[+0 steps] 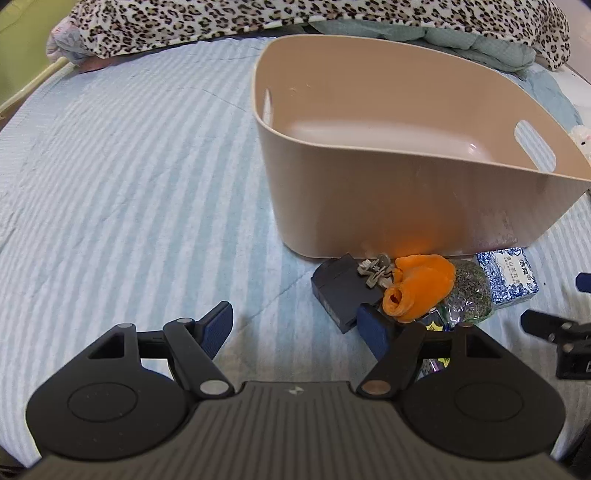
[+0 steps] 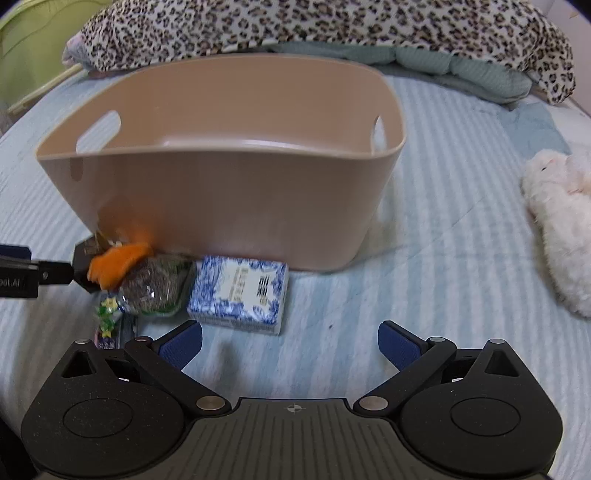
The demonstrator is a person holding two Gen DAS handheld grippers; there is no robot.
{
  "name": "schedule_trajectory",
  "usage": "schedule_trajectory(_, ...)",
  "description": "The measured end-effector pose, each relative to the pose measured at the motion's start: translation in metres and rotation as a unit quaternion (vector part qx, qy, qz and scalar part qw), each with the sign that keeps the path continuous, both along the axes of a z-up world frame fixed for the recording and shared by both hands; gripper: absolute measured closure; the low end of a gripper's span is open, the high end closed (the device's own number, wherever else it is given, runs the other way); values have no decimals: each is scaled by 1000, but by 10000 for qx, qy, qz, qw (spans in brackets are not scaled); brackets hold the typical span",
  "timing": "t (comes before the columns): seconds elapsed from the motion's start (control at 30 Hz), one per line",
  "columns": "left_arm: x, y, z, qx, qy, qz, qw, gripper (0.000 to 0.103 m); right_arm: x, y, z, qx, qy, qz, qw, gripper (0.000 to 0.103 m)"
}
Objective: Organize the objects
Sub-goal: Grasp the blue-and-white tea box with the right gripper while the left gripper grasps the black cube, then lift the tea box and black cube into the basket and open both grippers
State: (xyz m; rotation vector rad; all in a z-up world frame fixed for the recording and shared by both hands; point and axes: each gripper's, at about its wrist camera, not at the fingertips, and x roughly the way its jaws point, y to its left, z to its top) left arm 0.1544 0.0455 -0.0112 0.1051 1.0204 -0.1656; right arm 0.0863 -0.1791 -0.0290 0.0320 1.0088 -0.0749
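A beige plastic bin (image 1: 406,206) (image 2: 221,206) stands empty on the striped bed. In front of it lies a pile: a dark blue box (image 1: 338,291), grey clips (image 1: 376,273), an orange rolled cloth (image 1: 421,288) (image 2: 118,264), a clear bag of dried herbs (image 1: 471,291) (image 2: 157,284) and a blue-and-white patterned box (image 1: 508,275) (image 2: 240,291). My left gripper (image 1: 295,328) is open, its right finger beside the dark box. My right gripper (image 2: 290,345) is open and empty, just in front of the patterned box.
A leopard-print blanket (image 1: 258,18) (image 2: 332,26) and green quilt (image 2: 443,62) lie along the far edge. A white plush toy (image 2: 561,221) lies at the right. A small flowered packet (image 2: 107,317) lies by the herb bag.
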Motion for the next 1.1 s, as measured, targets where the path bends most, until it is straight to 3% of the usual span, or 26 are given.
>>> schedule_trajectory(0.07, 3, -1, -4, -57, -26, -94, 9999, 20, 1, 1, -6, 24, 68, 48, 10000, 0)
schedule_trajectory(0.33, 15, -9, -23, 229, -134, -473, 9985, 20, 6, 4, -16, 303, 170, 92, 9994, 0)
schedule_trajectory(0.53, 21, -4, -23, 41, -355, -414, 9985, 22, 10, 5, -19, 482, 36, -18, 9988, 0)
schedule_trajectory(0.7, 23, 1, -26, -407, -112, -452, 9981, 57, 13, 2, -19, 539, -126, -113, 9984, 2)
schedule_trajectory(0.8, 19, -1, -23, -404, -154, -518, 9977, 57, 12, 4, -18, 452, -140, -77, 9988, 12)
schedule_trajectory(0.9, 17, 1, -23, -482, -130, -545, 9973, 57, 9, 2, -16, 402, -147, 28, 9991, 29)
schedule_trajectory(0.93, 16, 2, -22, -463, -150, -523, 9974, 57, 8, 4, -13, 379, -151, 46, 9992, 41)
schedule_trajectory(1.1, 10, 8, -17, -416, -236, -432, 9979, 57, 8, 1, -8, 342, -111, 101, 9993, 42)
